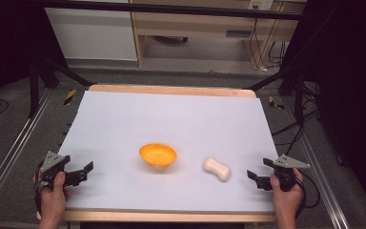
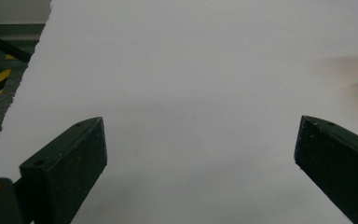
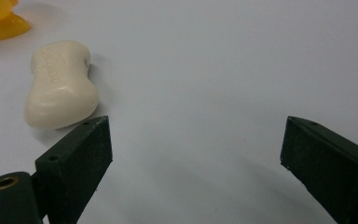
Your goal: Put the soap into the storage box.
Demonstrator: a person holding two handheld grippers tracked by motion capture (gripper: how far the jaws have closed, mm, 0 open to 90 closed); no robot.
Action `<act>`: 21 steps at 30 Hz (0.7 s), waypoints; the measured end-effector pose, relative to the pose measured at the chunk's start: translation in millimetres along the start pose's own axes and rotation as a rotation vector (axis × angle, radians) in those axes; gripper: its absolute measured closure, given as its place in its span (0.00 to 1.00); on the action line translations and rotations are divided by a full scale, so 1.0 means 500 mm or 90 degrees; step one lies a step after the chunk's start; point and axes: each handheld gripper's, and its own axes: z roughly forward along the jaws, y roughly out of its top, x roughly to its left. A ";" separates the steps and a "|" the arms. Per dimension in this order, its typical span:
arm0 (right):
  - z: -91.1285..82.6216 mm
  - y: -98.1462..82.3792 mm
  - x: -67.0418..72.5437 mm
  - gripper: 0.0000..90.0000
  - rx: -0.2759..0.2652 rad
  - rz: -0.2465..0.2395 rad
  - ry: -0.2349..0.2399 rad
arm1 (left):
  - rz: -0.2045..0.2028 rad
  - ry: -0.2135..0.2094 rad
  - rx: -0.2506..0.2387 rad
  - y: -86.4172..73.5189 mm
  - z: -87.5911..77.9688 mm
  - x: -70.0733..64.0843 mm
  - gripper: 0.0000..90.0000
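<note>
**Both grippers idle at table edges, soap unclaimed**

The left gripper (image 1: pixel 78 172) is held near the table's (image 1: pixel 124 119) left edge, jaws apart and empty. The orange dish (image 1: pixel 157 155) sits centrally. The soap bar (image 1: pixel 217 169) lies just beside the right gripper (image 1: pixel 257 177), whose jaws are spread wide, probably for approach.

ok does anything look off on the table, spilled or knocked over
Nothing stands out. The orange bowl sits upright near the middle of the white table, and the cream soap bar lies flat to its right, apart from it. No spill or damage shows. Both tongs, left and right, are open and hold nothing.
</note>
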 end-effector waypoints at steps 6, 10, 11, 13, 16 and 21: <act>-0.007 -0.003 -0.006 0.16 -0.021 0.009 0.029 | 0.002 0.001 0.001 0.000 0.000 0.000 0.02; -0.004 0.001 -0.003 0.16 -0.005 -0.002 0.038 | 0.003 0.003 -0.001 0.000 -0.001 0.000 0.02; -0.004 0.001 -0.003 0.16 -0.005 -0.002 0.038 | 0.003 0.003 -0.001 0.000 -0.001 0.000 0.02; -0.001 0.006 0.004 0.17 0.023 -0.017 0.040 | 0.006 0.003 -0.002 -0.001 -0.001 -0.003 0.02; 0.000 0.021 0.011 0.18 0.052 -0.033 0.048 | 0.009 0.005 -0.002 -0.001 0.000 -0.005 0.02; 0.014 0.051 0.025 0.20 0.135 -0.045 0.083 | 0.008 0.004 -0.004 -0.001 -0.001 -0.004 0.02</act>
